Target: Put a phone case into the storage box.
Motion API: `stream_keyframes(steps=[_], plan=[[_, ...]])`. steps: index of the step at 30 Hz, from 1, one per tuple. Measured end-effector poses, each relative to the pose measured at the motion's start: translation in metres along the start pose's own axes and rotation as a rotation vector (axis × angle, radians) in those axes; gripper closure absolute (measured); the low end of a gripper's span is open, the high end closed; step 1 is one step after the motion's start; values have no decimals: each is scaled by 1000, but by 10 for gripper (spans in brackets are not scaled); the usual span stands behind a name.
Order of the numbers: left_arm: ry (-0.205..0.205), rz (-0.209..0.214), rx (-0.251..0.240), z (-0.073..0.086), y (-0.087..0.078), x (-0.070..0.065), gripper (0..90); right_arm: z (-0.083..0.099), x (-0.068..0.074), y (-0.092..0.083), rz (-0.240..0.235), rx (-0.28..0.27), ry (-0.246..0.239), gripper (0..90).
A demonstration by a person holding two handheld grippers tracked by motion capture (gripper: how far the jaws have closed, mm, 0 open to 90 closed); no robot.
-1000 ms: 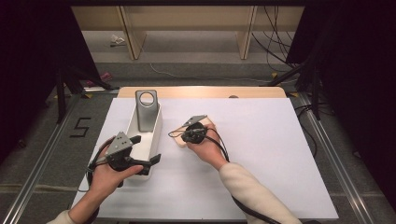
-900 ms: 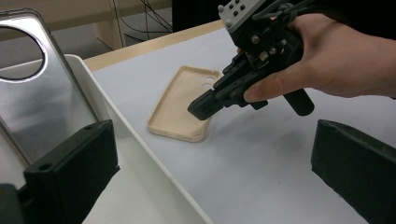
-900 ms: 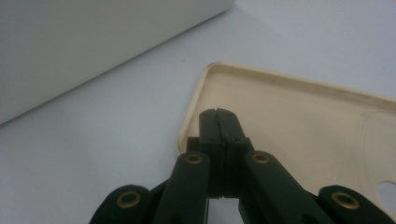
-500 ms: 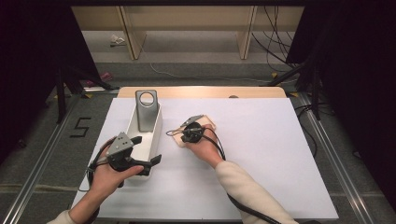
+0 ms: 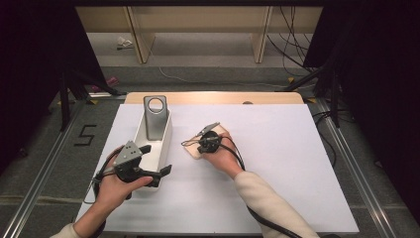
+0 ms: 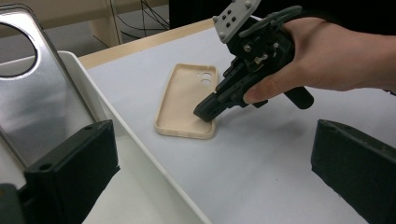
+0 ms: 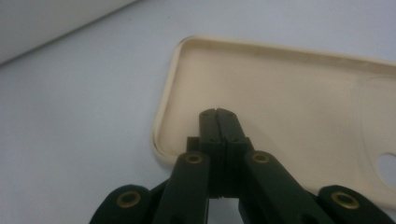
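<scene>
The phone case [image 6: 187,100] lies flat on the white table cover [image 5: 277,163], open side up, just beside the white tray [image 5: 159,144] and near the table's middle. The right gripper [image 7: 218,113] is clenched, its jaws pressed together with nothing between them, and their tips sit inside the case at one short end, seemingly touching its inner floor. The left gripper [image 6: 210,163] hangs with its jaws spread wide and empty; one jaw is over the tray's edge, and the case lies ahead of it, well apart. The case is pale beige with a raised rim, rounded corners and camera holes at the end away from the tips. A metal stand [image 5: 155,116] with a round hole rests in the tray
</scene>
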State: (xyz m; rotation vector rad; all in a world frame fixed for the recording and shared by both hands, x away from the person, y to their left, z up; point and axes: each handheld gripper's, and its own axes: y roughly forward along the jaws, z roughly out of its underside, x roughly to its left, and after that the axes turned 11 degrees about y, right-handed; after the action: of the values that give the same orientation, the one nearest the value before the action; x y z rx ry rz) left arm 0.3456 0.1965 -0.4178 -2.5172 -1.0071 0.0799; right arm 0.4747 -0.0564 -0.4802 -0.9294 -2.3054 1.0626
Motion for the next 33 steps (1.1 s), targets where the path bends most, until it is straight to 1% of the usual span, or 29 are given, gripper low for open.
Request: stream_keyframes(steps=[10,13,18,23,27,33], plan=[[5,5,3,0,1,-1,2,19,-14,-23,15,48,-67,900],[6,5,5,0,1,-2,2,26,-19,-30,20,56,-75,900],[8,8,7,0,2,-3,2,34,-29,-39,32,60,-77,900],[7,10,7,0,2,-4,2,38,-37,-45,46,57,-74,900],[8,10,6,0,2,-4,2,39,-40,-47,53,56,-73,900],[10,14,8,0,2,-5,3,40,-39,-47,55,55,-77,900]])
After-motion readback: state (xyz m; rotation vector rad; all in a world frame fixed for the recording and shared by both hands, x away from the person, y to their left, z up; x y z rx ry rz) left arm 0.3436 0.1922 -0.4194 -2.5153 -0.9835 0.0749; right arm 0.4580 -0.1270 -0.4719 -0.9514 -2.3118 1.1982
